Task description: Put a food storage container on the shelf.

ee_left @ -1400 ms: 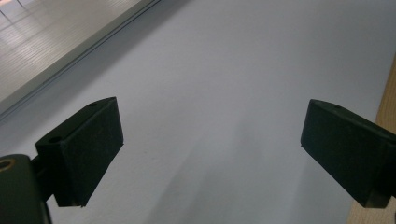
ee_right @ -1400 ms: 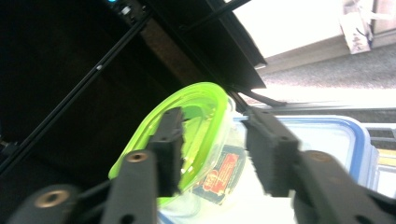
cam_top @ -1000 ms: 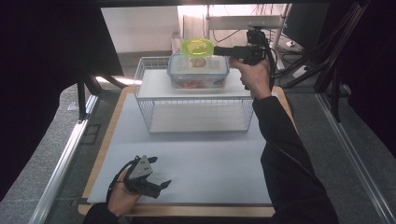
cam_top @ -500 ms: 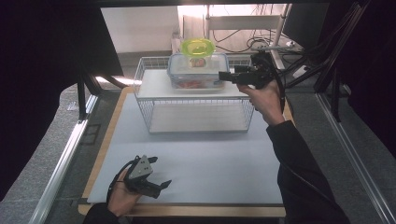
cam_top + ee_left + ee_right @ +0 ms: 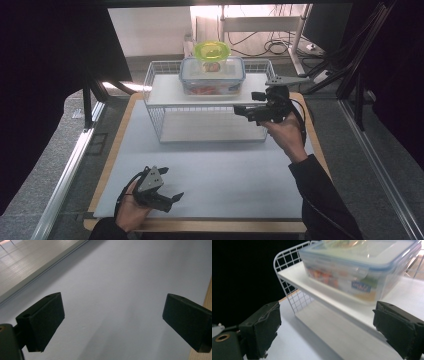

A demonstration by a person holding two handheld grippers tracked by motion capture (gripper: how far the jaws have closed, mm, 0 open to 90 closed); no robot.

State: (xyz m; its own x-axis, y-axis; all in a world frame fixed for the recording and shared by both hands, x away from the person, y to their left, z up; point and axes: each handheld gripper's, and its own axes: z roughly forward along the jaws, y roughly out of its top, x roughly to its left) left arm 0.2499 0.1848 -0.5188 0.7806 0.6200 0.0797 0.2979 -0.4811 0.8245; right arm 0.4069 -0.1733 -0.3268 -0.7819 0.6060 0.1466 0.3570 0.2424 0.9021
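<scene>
Retreat looks like the step in hand: the right hand-held gripper (image 5: 248,110), jaws just opening and empty, sits right of centre below the lidded food box (image 5: 212,76) on the wire shelf (image 5: 165,92) (upper middle), so its next move probably calls for a fresh target, while the left hand-held gripper (image 5: 170,198) rests apart at lower left.

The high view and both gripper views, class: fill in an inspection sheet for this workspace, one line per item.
Surface: pale mat on a wooden table, bare in front of the rack.
Job's things: clear lidded food container on the top shelf of a white wire rack; a yellow-green bowl sits on its lid.
Clutter: nothing seen.
Grippers: right gripper open, jaws just opening, nothing between them, held beside the rack's right end; left gripper open and empty, low over the mat's near left.
Cables: one trails from each gripper; more lie on the floor behind.
Surroundings: dark curtains at the sides, monitor far right.
</scene>
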